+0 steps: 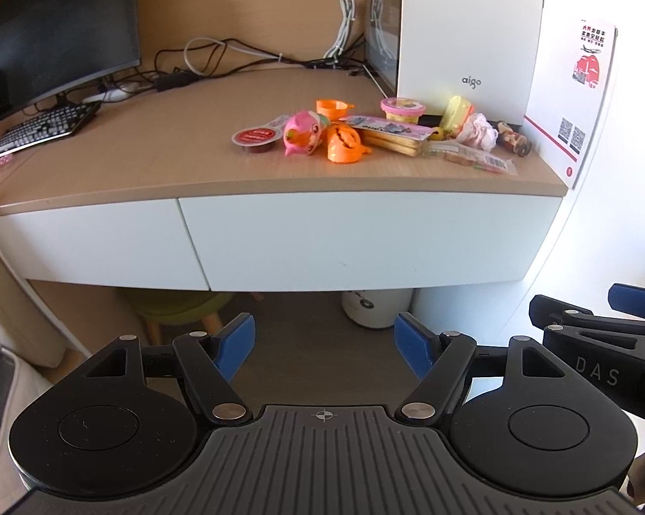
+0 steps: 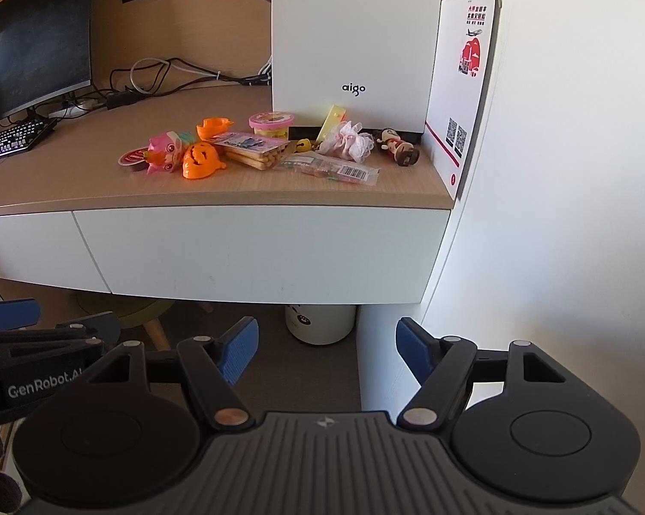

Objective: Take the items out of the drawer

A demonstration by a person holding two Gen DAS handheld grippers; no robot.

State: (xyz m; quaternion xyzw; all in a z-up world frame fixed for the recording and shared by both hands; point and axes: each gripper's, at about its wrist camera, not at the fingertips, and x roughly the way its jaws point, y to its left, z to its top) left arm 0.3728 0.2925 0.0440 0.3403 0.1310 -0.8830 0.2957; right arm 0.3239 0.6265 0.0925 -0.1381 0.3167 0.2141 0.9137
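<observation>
"GenRobot.AI" marks left tongs; tower reads "aigo".

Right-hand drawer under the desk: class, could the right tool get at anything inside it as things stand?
Probably not yet. The drawer is shut, its flat white front shows no handle, and the open right tool hangs empty in front of and below it.

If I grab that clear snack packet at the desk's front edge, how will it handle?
The clear snack packet lies flat and thin, so it probably flops and feels light. Its glossy film may slip between pads. It overlaps the biscuit stick pack, which might shift.
</observation>
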